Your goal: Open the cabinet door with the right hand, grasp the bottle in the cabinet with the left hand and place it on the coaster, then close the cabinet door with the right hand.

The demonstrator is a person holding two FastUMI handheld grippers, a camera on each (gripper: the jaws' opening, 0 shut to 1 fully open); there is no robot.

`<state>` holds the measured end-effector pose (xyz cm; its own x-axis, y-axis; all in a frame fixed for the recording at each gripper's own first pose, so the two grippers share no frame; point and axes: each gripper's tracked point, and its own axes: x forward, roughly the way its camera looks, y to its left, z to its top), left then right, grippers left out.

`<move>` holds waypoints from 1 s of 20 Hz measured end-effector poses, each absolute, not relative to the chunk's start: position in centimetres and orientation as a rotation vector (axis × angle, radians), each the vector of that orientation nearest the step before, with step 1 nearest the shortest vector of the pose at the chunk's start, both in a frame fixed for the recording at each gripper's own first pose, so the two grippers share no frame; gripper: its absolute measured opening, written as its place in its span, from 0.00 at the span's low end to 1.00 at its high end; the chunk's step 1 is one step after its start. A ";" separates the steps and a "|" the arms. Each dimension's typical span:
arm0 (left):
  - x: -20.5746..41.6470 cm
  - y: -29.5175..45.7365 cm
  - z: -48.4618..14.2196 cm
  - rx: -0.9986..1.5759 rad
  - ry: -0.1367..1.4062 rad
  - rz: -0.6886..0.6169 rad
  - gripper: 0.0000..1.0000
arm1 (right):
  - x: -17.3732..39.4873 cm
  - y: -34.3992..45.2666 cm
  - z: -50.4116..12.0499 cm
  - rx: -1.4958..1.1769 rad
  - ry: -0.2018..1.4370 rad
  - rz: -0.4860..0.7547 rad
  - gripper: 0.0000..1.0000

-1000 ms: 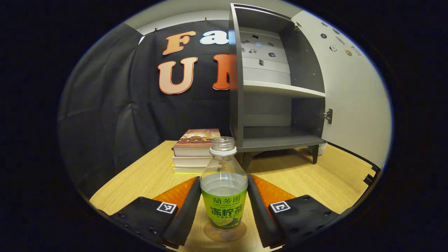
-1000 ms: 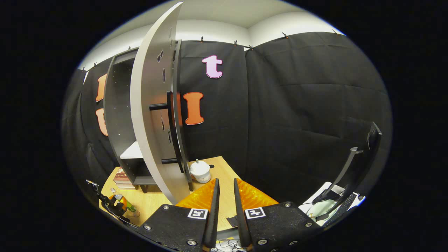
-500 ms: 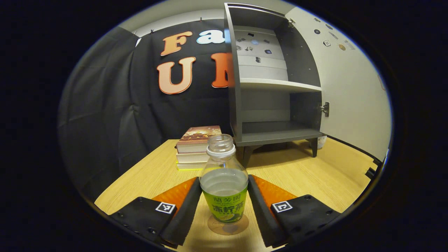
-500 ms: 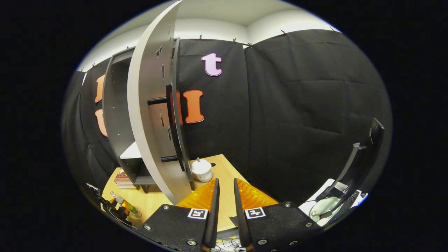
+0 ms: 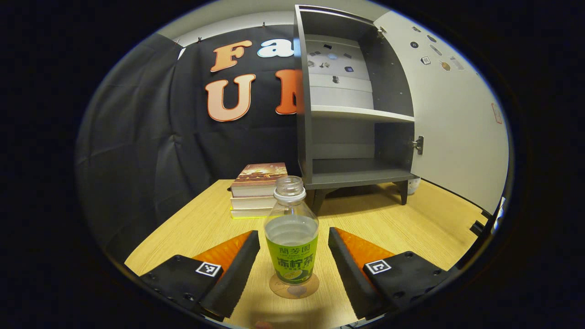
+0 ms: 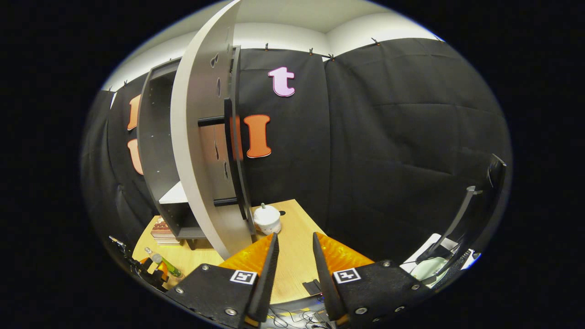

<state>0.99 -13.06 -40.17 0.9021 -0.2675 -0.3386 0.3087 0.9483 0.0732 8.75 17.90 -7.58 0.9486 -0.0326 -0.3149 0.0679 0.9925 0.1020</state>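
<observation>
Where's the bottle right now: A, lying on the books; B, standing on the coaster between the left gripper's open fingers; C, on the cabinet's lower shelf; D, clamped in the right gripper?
B: the bottle stands upright on the coaster, with gaps on both sides to the fingers of the left gripper.

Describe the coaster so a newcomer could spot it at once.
Start at the grey cabinet on the wooden table, then come forward past the stacked books. The coaster is the thin round disc under the green-labelled bottle, flat where its neighbours stand tall.
</observation>
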 end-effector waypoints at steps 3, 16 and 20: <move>-0.5 -12.3 -37.8 0.114 0.327 -0.300 0.99 | 8.8 18.0 -7.8 0.101 0.320 -0.032 0.60; -1.1 -8.2 -15.7 0.019 0.231 -0.288 0.98 | 9.2 19.8 -7.9 0.110 0.335 0.070 0.91; 0.3 -6.5 -8.8 -0.034 0.166 -0.273 0.97 | 9.5 20.2 -7.7 0.086 0.316 0.099 0.88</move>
